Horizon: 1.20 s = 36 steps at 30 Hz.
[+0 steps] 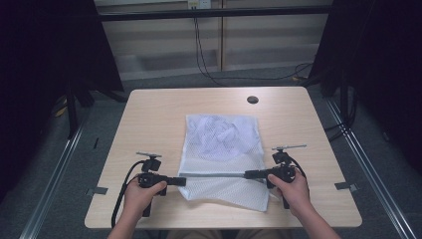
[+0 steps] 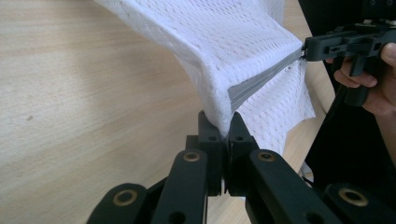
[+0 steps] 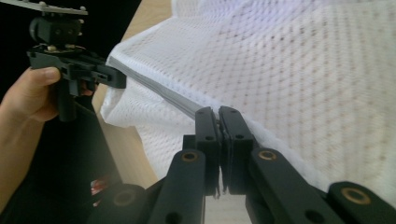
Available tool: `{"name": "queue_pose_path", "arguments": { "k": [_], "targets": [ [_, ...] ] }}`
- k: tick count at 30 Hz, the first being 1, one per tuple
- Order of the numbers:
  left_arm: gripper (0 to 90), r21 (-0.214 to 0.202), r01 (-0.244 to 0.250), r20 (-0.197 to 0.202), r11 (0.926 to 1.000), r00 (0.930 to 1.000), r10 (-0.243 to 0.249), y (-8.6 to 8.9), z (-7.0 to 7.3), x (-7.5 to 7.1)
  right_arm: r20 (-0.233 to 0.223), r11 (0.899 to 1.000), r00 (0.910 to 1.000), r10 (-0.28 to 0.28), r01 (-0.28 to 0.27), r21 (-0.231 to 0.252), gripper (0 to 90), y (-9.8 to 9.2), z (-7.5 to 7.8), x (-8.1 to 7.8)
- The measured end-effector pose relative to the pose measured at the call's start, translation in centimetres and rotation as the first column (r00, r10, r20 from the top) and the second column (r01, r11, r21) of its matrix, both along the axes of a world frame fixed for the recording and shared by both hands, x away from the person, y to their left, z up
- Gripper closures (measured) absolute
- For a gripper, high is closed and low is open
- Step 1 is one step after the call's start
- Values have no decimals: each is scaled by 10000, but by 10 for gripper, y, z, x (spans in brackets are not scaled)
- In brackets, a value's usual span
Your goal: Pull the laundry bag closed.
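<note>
High view: white mesh laundry bag [image 1: 221, 154] lying mid-way on the pale wooden table [image 1: 149, 114], its grey zipper band stretched between left gripper [image 1: 182, 181] and right gripper [image 1: 248, 174]; contents indistinct. Left gripper view: jaws clamped on the bag's mesh edge. Right gripper view: jaws pinched on the band, grip point hidden.

**White mesh bag stretched along its grey band**

A white mesh laundry bag [image 1: 221, 149] lies mid-table, its far part flat with crumpled pale contents, perhaps cloth, showing through. Its grey zipper band [image 1: 214, 175] is raised, pulled taut; the near flap droops below.
</note>
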<state>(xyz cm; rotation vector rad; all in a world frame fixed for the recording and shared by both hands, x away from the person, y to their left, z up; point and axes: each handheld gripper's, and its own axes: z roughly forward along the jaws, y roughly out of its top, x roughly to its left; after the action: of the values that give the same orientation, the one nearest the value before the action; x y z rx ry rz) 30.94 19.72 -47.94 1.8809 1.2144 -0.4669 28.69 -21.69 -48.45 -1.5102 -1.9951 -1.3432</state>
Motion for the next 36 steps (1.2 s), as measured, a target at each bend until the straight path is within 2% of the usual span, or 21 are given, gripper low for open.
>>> {"name": "queue_pose_path", "arguments": {
  "k": [6, 7, 9, 11, 13, 18, 20, 23, 30, 36],
  "targets": [
    [881, 33, -67, 27, 10000, 10000, 67, 2, 1, -2, -49, 9999, 9999, -146, 146, 33, 869, -8, -1, -3],
    [881, -66, -186, -75, 9998, 9998, 185, 2, 1, -2, -63, 9998, 9998, -179, 179, 49, 869, -10, 0, -2],
    [881, 12, -121, 56, 9999, 9999, 121, 5, 1, -1, -54, 9996, 9996, -261, 262, 146, 869, -13, 1, -2],
    [881, -144, -302, -48, 9994, 9995, 302, 5, 2, -2, -18, 9993, 9994, -353, 354, 151, 869, -16, 1, -1],
    [881, -63, -149, 2, 9999, 9999, 149, 6, 1, -1, -37, 9990, 9991, -421, 422, 159, 869, -19, 0, -2],
    [881, 45, -134, 110, 9999, 9999, 133, 7, 1, 0, -76, 9989, 9990, -448, 449, 153, 869, -23, 0, -3],
    [881, -86, -254, -41, 9996, 9997, 254, 7, 1, -1, -82, 9987, 9988, -483, 484, 154, 869, -25, 1, -4],
    [881, 39, -135, 29, 9999, 9999, 135, 7, 0, -1, -107, 9983, 9983, -566, 567, 144, 869, -29, 1, -5],
    [881, -16, -159, 44, 9999, 9999, 159, 9, 0, -1, -99, 9963, 9966, -818, 821, 258, 869, -41, 3, -8],
    [881, -53, -137, -59, 9999, 9999, 137, 8, 0, 0, 4, 9963, 9963, -857, 856, 122, 869, -44, 4, -11]
  ]
}}
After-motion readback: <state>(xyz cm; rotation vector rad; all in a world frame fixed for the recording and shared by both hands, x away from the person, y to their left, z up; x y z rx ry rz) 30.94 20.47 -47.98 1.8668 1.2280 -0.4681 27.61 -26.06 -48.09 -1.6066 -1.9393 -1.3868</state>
